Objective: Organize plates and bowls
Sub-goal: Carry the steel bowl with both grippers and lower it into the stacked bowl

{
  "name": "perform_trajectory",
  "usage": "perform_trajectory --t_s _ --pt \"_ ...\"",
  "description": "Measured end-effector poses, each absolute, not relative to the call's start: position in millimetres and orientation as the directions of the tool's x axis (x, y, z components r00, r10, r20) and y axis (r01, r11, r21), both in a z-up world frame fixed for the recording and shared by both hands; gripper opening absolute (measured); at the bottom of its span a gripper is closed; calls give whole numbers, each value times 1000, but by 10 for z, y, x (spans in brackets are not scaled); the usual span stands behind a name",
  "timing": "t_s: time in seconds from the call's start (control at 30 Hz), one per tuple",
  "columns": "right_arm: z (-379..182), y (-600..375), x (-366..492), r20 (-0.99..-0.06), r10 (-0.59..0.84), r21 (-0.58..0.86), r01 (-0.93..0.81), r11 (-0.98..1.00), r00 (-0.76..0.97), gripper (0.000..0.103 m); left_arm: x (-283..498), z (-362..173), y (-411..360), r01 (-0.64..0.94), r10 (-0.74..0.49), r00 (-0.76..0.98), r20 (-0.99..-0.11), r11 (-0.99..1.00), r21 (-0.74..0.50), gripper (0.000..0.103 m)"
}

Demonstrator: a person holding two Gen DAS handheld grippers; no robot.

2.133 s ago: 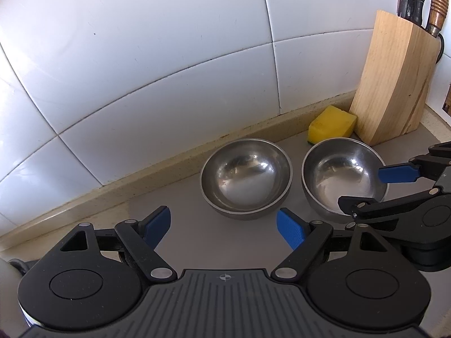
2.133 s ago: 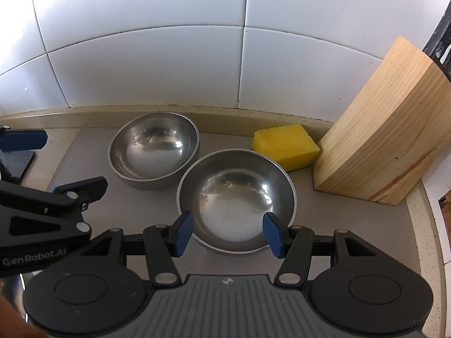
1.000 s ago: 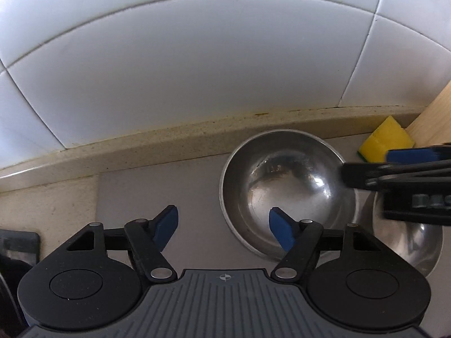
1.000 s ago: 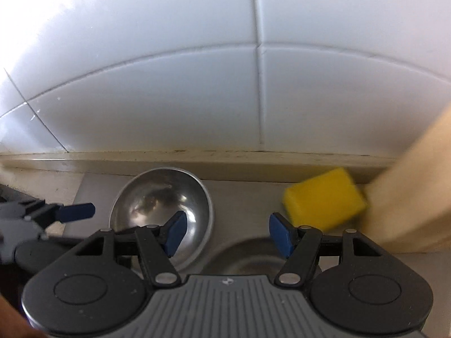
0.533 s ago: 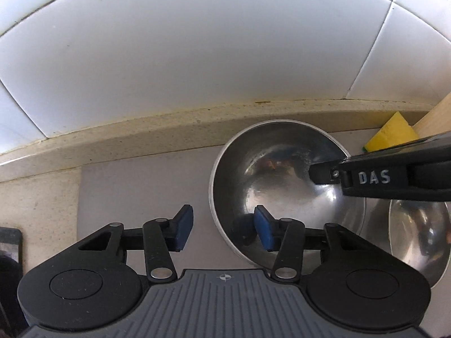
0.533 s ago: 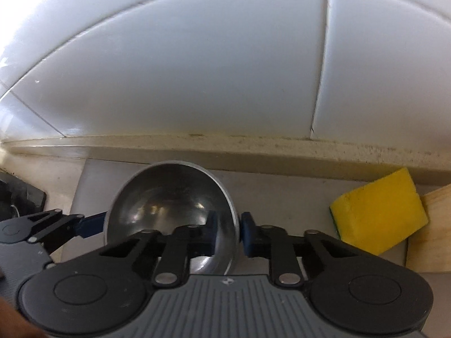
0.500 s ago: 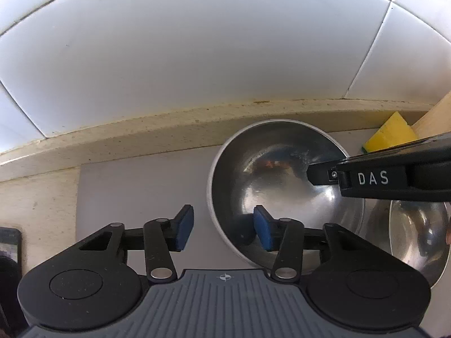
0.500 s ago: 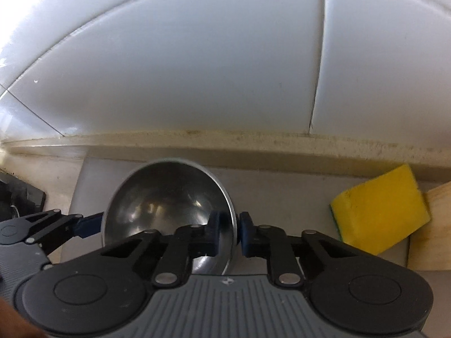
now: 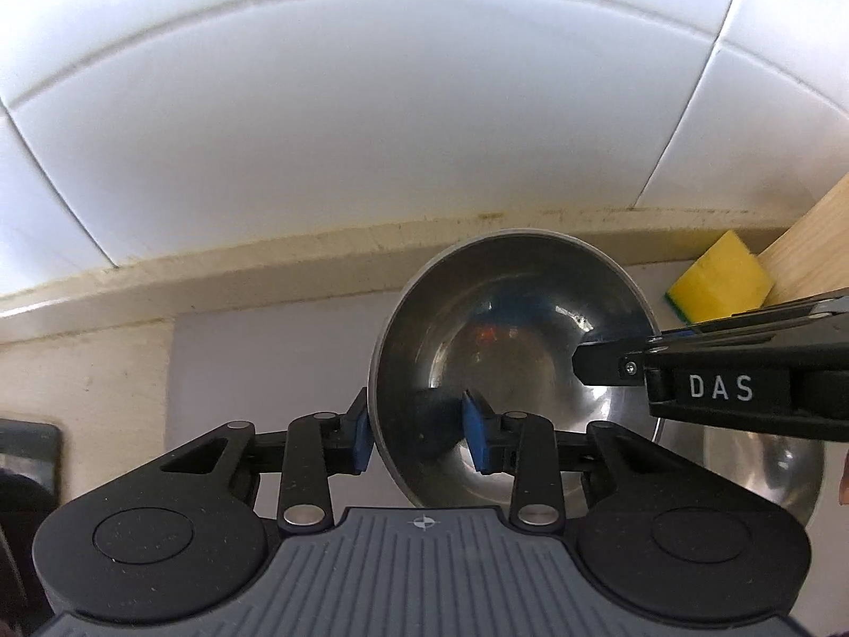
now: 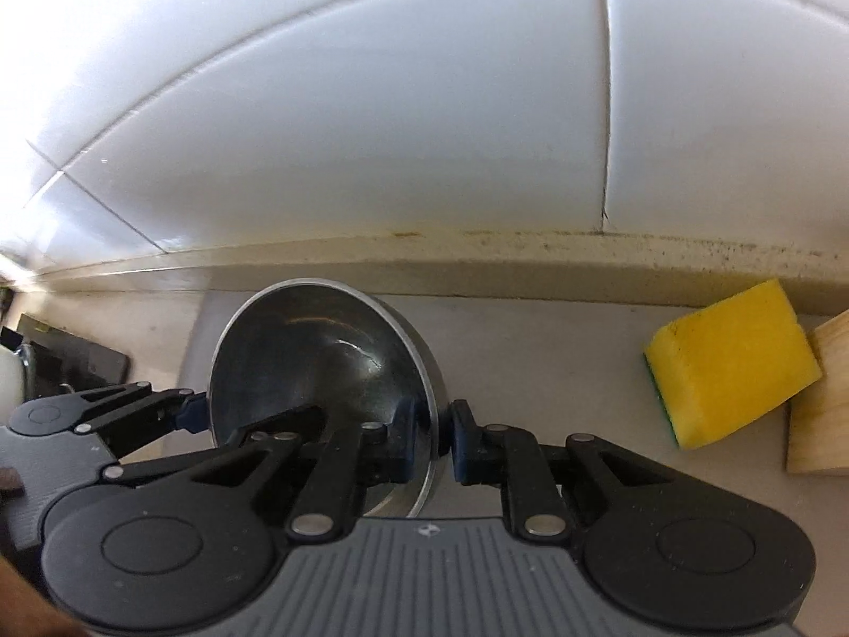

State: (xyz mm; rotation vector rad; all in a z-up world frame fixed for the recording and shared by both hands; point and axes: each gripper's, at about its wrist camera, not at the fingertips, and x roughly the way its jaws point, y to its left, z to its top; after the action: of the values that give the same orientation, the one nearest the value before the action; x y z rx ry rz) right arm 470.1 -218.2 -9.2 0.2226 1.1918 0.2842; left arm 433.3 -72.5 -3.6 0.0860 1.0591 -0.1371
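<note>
A steel bowl point(image 9: 509, 350) sits on the grey counter by the tiled wall, and both grippers are on it. My left gripper point(image 9: 419, 440) has the bowl's left rim between its blue pads, one outside and one inside, the jaws closing onto it. My right gripper point(image 10: 432, 440) is shut on the right rim of the same bowl point(image 10: 308, 361), which looks tipped up toward the left. The right gripper point(image 9: 583, 366) reaches in from the right in the left wrist view. A second steel bowl point(image 9: 764, 467) rests beside the first, partly hidden behind the right gripper.
A yellow sponge point(image 10: 732, 366) lies against a wooden knife block point(image 10: 822, 424) at the right. The beige ledge and white tiled wall point(image 9: 424, 132) stand just behind the bowls. A dark flat object point(image 9: 26, 451) lies at the far left.
Both grippers came down over the left bowl and closed on its rim, the right first, then the left. The bowl has tipped slightly since half a second ago.
</note>
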Motion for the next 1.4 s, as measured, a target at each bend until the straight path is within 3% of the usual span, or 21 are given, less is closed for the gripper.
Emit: perform_trajectory --t_s 0.4,0.77,1.07,1.4 --pt "628 -2287 4242 -804 416 383 -166 909 424 0 3724 701 -608 138 -63 592 -803 990 24 36" --pt "1105 -2004 3551 -752 513 400 -332 854 414 0 2760 1181 -418 53 25 673 -739 995 82 39" --pt "1077 -1625 3076 -771 576 408 -483 775 272 0 2051 1052 -101 -69 94 625 -775 996 65 41" --pt "737 -1298 2881 -835 532 390 -531 753 142 0 1775 778 103 -108 87 571 -816 994 30 43"
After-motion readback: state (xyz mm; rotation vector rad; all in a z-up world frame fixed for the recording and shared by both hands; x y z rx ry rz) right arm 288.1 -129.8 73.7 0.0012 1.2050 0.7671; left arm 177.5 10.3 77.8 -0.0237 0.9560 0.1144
